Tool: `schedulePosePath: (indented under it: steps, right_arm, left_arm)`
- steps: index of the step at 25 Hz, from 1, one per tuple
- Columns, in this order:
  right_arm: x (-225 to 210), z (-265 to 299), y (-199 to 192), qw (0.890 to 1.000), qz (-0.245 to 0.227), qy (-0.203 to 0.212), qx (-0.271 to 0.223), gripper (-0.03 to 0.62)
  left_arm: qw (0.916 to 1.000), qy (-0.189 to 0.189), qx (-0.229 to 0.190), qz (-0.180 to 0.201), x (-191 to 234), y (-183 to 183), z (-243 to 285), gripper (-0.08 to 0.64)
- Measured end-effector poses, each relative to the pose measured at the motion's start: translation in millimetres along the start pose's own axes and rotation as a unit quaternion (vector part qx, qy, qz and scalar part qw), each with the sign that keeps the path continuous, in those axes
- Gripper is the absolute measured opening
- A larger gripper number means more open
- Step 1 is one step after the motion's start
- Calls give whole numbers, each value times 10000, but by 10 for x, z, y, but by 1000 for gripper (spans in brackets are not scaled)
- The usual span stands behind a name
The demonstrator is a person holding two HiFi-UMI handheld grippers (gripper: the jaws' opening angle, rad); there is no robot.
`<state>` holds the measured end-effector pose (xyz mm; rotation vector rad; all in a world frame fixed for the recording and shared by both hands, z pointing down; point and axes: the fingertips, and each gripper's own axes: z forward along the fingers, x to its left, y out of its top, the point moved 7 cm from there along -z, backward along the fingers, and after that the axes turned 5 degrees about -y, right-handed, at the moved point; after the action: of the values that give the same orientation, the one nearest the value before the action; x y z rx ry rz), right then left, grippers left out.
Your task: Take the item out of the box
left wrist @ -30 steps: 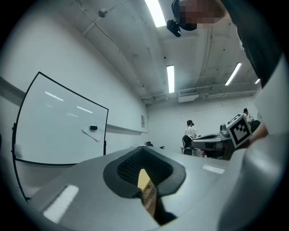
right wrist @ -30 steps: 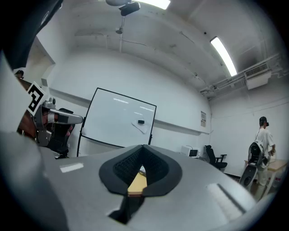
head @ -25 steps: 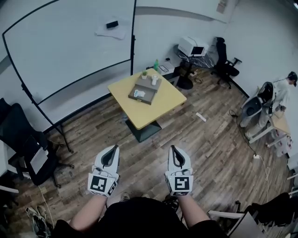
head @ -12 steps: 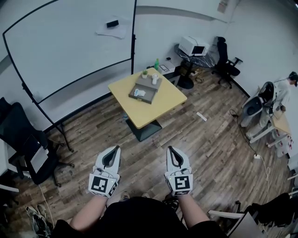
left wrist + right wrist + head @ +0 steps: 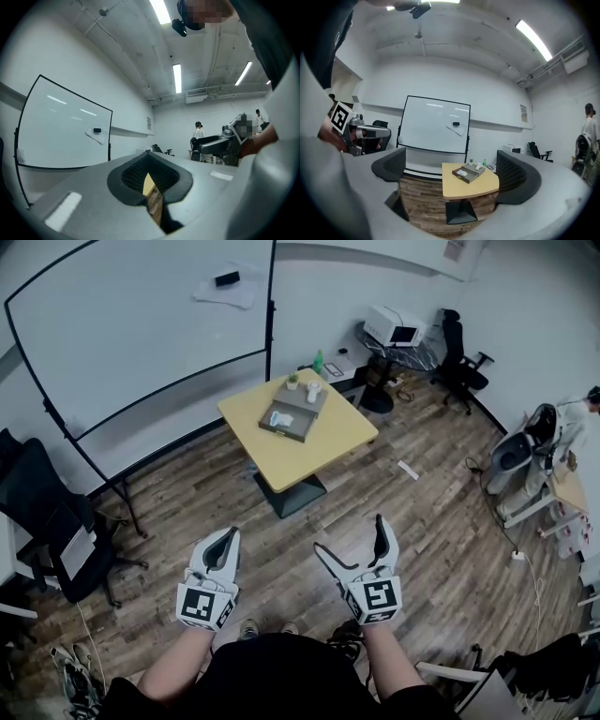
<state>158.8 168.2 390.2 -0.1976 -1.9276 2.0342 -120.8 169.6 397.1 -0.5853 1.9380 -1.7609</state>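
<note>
A flat grey box [image 5: 289, 418] lies open on the yellow table [image 5: 309, 454], across the room from me. A small white item [image 5: 276, 417] rests inside it. The right gripper view shows the same box [image 5: 468, 173] and item [image 5: 461, 173] on the table [image 5: 468, 188], far off between the jaws. My right gripper [image 5: 349, 535] is held over the wooden floor, its jaws opening wide with nothing between them [image 5: 453, 169]. My left gripper [image 5: 228, 540] hangs beside it, shut and empty [image 5: 151, 179].
A big whiteboard [image 5: 141, 343] stands behind the table. A small plant [image 5: 292, 381] and a white bottle [image 5: 313, 392] sit at the box's far end. There is a black chair [image 5: 47, 521] at left, a printer cart [image 5: 394, 326] and office chair [image 5: 459, 357] at back, and a person [image 5: 572, 423] at right.
The right gripper's jaws have swung from shut to wide open. The left gripper stays shut in the same place.
</note>
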Motion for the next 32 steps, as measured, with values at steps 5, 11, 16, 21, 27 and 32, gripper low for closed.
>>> schedulePosePath:
  steps: [5,11,16,21,27,32]
  right_arm:
    - [-169,-31,-87,9998,30,122,-131,600]
    - [-385,122,-190,9995,73,244,-201,600]
    - [-549,440,-193,9989,164,247,-355,598]
    - [-673,923,-247,9988,160,158,-438,598]
    - [-866,1818,-255,9990,135,30,-422,598]
    - [-1039,2877,-211,9997,142,-38,-192,598]
  left_arm:
    - [9999,109,41,92,-160,-32,111,0]
    - [9995,243,110,171,-201,-104,300,0]
    - [9994,277,75,185,-32,-174,574,0]
    - [9996,244,0,157,321,-332,981,0]
    - [9998,161,55,-53,984,-614,1706,0]
    - [9998,23,155,-156,1787,-777,2479,0]
